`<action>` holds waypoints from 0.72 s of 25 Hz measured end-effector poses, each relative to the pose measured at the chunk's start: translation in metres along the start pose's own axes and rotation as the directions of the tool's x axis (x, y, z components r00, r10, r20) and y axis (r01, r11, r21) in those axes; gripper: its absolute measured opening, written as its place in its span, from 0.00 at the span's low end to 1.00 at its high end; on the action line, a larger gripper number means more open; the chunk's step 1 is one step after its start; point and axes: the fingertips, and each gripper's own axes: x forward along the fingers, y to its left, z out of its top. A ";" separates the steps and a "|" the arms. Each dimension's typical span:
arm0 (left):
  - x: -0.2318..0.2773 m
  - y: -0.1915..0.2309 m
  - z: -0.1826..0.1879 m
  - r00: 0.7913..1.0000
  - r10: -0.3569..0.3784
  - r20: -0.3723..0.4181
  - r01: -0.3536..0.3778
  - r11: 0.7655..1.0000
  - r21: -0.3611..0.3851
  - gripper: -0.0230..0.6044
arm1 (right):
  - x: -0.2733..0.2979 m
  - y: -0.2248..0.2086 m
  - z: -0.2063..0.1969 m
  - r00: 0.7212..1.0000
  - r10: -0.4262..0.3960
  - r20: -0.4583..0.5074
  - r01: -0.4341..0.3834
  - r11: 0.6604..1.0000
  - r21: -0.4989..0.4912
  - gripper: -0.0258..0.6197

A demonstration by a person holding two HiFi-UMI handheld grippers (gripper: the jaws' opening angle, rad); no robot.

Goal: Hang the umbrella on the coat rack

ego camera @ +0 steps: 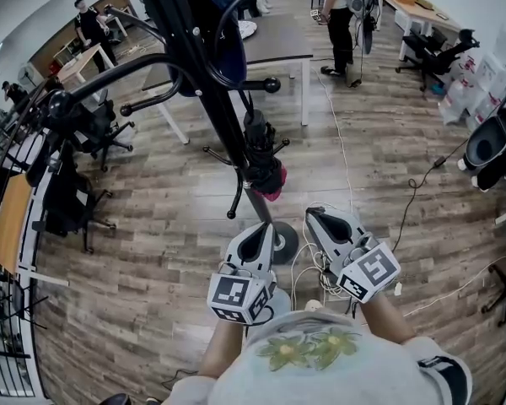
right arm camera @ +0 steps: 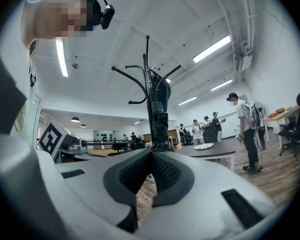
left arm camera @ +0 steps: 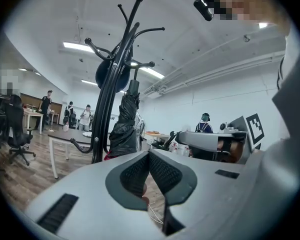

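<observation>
The umbrella (ego camera: 262, 152) hangs folded against the coat rack (ego camera: 212, 87) pole, clear of the floor; the hanging looks done. The left tongs (ego camera: 255, 236) and right tongs (ego camera: 322, 226) are both closed and empty, held apart from it; nothing seems left.
</observation>
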 end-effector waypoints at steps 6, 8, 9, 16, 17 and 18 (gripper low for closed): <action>-0.011 -0.022 -0.011 1.000 -0.006 0.000 0.006 1.000 -0.006 0.04 | -0.018 0.010 -0.007 1.000 0.008 -0.012 -0.008 1.000 -0.006 0.04; -0.013 -0.026 -0.012 1.000 -0.002 0.003 0.002 1.000 -0.010 0.04 | -0.023 0.011 -0.010 1.000 0.010 -0.018 -0.010 1.000 -0.004 0.04; -0.014 -0.027 -0.012 1.000 -0.001 0.003 0.001 1.000 -0.012 0.04 | -0.025 0.012 -0.011 1.000 0.011 -0.021 -0.011 1.000 -0.003 0.04; -0.020 -0.035 -0.016 1.000 -0.010 -0.003 0.010 1.000 -0.018 0.04 | -0.034 0.017 -0.013 0.999 0.007 -0.032 -0.007 1.000 0.003 0.04; -0.020 -0.038 -0.016 1.000 -0.011 -0.004 0.011 1.000 -0.017 0.04 | -0.036 0.017 -0.013 0.999 0.007 -0.033 -0.007 1.000 0.005 0.04; -0.019 -0.040 -0.017 1.000 -0.012 -0.005 0.012 1.000 -0.017 0.04 | -0.039 0.017 -0.013 0.999 0.007 -0.034 -0.006 1.000 0.007 0.04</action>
